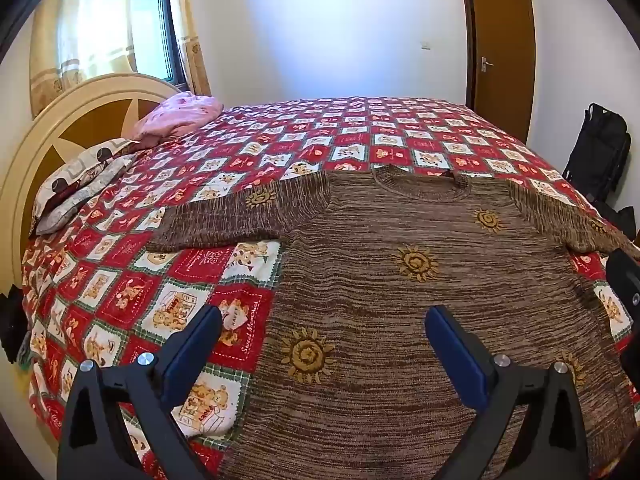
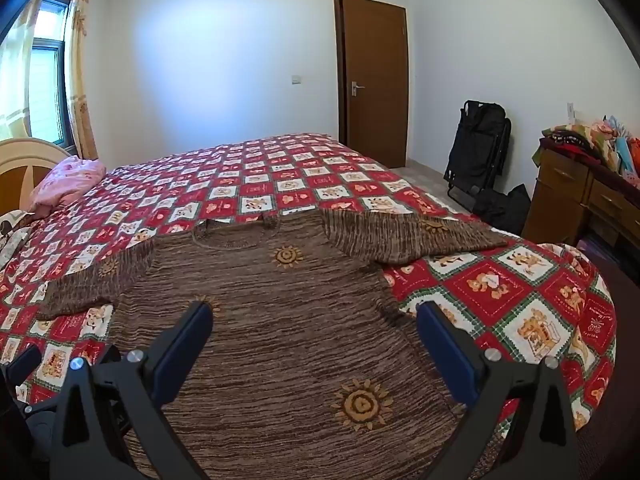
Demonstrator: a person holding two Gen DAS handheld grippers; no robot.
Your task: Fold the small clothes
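Observation:
A brown knit sweater point(image 1: 400, 280) with yellow sun motifs lies flat and spread out on the bed, neck away from me and both sleeves out to the sides. It also shows in the right wrist view point(image 2: 280, 320). My left gripper point(image 1: 322, 316) is open and empty, above the sweater's lower left part, its left finger over the bedspread. My right gripper point(image 2: 314, 312) is open and empty, above the sweater's lower right part. The right gripper's body shows at the right edge of the left wrist view point(image 1: 624, 280).
The bed has a red, white and green patchwork bedspread point(image 1: 280, 140). A pink bundle point(image 1: 180, 118) and pillows point(image 1: 76, 188) lie by the headboard point(image 1: 60, 120). A black folded chair point(image 2: 476, 152), a brown door point(image 2: 374, 80) and a wooden dresser point(image 2: 572, 196) piled with cloth stand to the right.

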